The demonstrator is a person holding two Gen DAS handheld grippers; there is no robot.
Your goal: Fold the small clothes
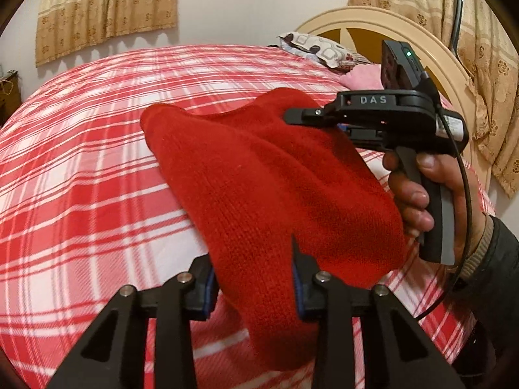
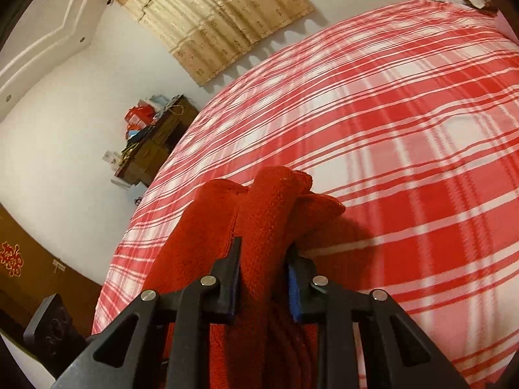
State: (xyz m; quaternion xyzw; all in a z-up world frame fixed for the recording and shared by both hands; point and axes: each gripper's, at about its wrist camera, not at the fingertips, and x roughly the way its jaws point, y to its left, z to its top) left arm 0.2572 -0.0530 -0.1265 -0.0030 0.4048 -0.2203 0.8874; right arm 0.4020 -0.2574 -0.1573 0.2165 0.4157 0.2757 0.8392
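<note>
A bed (image 1: 81,168) under a red-and-white plaid cover fills both views. Above the bed, a red knitted garment (image 1: 259,188) hangs lifted between two claws. Left claw (image 1: 256,288): narrowed onto the garment's near edge, pads pressing the knit. Right claw (image 2: 264,278): likewise clamped on bunched red fabric, held by a hand (image 1: 418,194) toward the headboard (image 1: 405,32) end of the bed.

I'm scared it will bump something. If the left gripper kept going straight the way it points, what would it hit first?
Probably only the bed. The left gripper is shut on the red knit, which would travel with it. The right gripper sits off to one side; depth is unclear.
</note>
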